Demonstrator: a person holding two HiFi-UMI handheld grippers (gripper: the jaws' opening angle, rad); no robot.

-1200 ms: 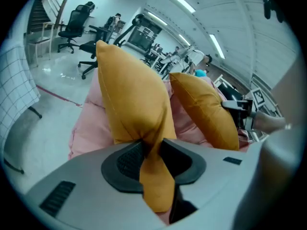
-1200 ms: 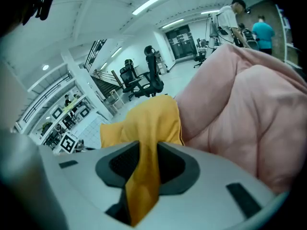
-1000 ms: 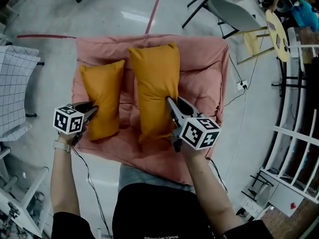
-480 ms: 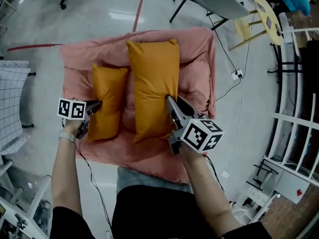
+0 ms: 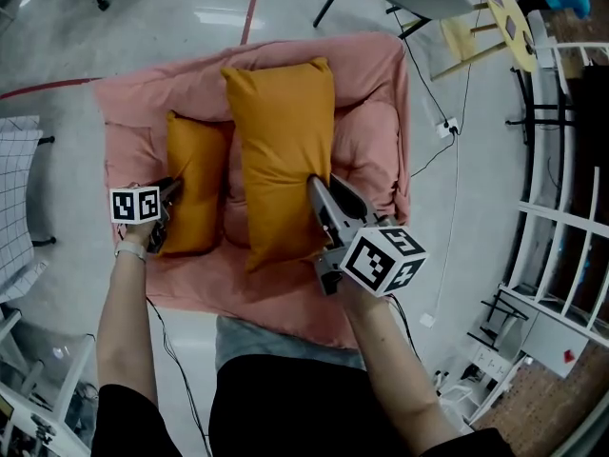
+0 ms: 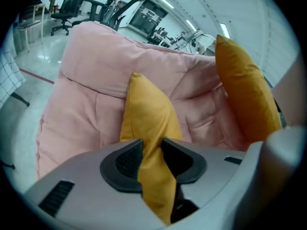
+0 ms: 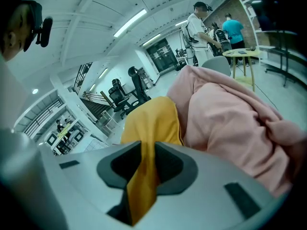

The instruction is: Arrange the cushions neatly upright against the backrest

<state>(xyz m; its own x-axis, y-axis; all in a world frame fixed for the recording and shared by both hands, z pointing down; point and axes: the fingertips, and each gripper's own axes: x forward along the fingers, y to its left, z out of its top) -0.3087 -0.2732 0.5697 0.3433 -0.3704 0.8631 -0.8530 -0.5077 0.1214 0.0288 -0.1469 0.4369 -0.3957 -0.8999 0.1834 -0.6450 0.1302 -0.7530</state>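
Lowering the left tongs [image 5: 169, 190] toward the seat since a second ago, just now easing them wider, yet still pinching the near edge of the small orange cushion [image 5: 195, 184], fabric filling the gap. Clamping the right tongs [image 5: 317, 185] on the large orange cushion's [image 5: 281, 150] bottom corner. Holding both cushions side by side on the pink sofa [image 5: 366, 141], small one leftward, large one's top reaching the backrest [image 5: 181, 76].

No legible writing in view.
Behind the jaws, the cube [image 5: 135, 204] on the left gripper [image 5: 169, 188] and the one on the right gripper [image 5: 319, 184] bear only black-and-white square markers.
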